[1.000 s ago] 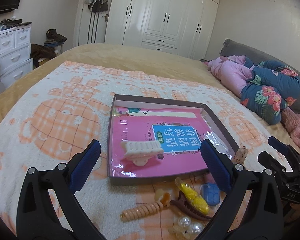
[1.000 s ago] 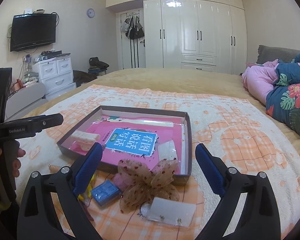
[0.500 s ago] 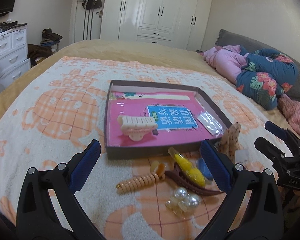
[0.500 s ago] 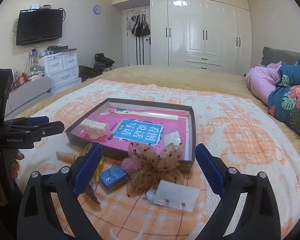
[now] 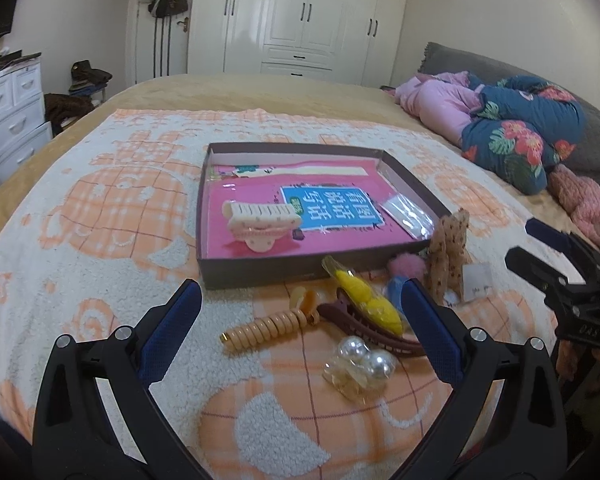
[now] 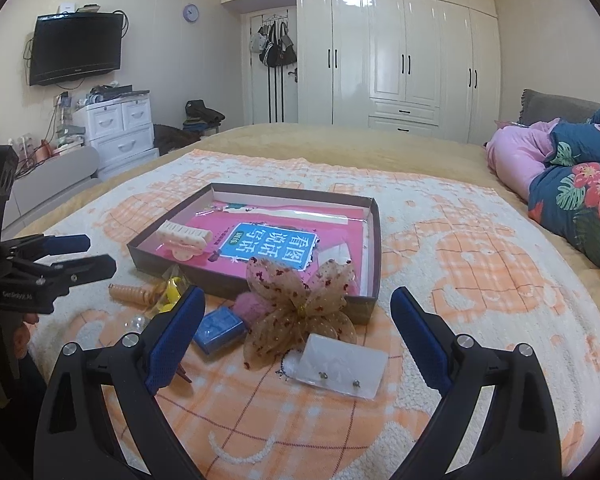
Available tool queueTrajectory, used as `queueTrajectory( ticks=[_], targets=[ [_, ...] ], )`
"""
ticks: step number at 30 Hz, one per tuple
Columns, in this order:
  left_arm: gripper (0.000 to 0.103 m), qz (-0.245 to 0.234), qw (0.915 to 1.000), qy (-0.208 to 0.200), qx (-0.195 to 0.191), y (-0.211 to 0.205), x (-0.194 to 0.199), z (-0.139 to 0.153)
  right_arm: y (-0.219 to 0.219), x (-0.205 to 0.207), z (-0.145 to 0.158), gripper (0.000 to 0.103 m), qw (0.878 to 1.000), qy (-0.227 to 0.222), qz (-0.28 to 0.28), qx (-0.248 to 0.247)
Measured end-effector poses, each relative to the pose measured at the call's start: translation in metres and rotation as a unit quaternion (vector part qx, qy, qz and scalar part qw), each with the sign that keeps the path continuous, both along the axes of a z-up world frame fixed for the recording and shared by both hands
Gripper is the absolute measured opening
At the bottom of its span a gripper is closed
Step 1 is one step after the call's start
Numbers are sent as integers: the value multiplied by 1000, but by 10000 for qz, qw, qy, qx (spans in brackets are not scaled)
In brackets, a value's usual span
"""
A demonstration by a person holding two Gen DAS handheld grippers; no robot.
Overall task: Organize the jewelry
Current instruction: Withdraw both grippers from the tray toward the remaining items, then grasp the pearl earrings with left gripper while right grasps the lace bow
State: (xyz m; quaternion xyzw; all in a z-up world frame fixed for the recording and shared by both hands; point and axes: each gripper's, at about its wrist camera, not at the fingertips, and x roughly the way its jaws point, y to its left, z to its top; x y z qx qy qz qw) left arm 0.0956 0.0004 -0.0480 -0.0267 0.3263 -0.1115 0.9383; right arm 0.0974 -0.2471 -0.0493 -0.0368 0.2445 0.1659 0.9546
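Observation:
A shallow brown box [image 5: 260,270] [image 6: 374,240] with a pink book inside lies on the blanket. A cream hair claw [image 5: 260,220] [image 6: 186,240] and a clear packet [image 5: 406,212] lie in it. In front of the box lie an orange coil tie [image 5: 260,326], a brown claw clip [image 5: 368,328], a yellow clip [image 5: 366,296], pearl beads [image 5: 364,360], a blue box [image 6: 218,328], a pink pompom [image 6: 248,304], a lace bow [image 6: 300,308] and an earring card [image 6: 342,364]. My left gripper [image 5: 298,310] is open and empty above the coil tie. My right gripper [image 6: 298,320] is open and empty above the bow.
An orange-and-white blanket [image 5: 100,220] covers the bed. Pink and floral bedding [image 5: 520,132] is piled at the right. White drawers [image 6: 116,132] stand left of the bed, wardrobes [image 6: 400,60] behind. Each gripper shows at the edge of the other's view.
Both grippers have drawn back toward the near edge and lowered, so the loose items in front of the box now lie between their fingers. Nothing was picked up.

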Motion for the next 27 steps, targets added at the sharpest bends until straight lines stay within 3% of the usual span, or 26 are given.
queueTrajectory(
  ticks=[17, 23, 27],
  targets=[
    [91, -696, 9949, 627, 374, -24, -2, -40, 5, 34, -32, 91, 9977, 676, -52, 10],
    [91, -810, 9933, 754, 336, -26, 3, -50, 11, 48, -39, 91, 9966, 820, -17, 55],
    [85, -934, 9924, 757, 259, -29, 5, -53, 12, 61, -43, 91, 9952, 965, -43, 147]
  ],
)
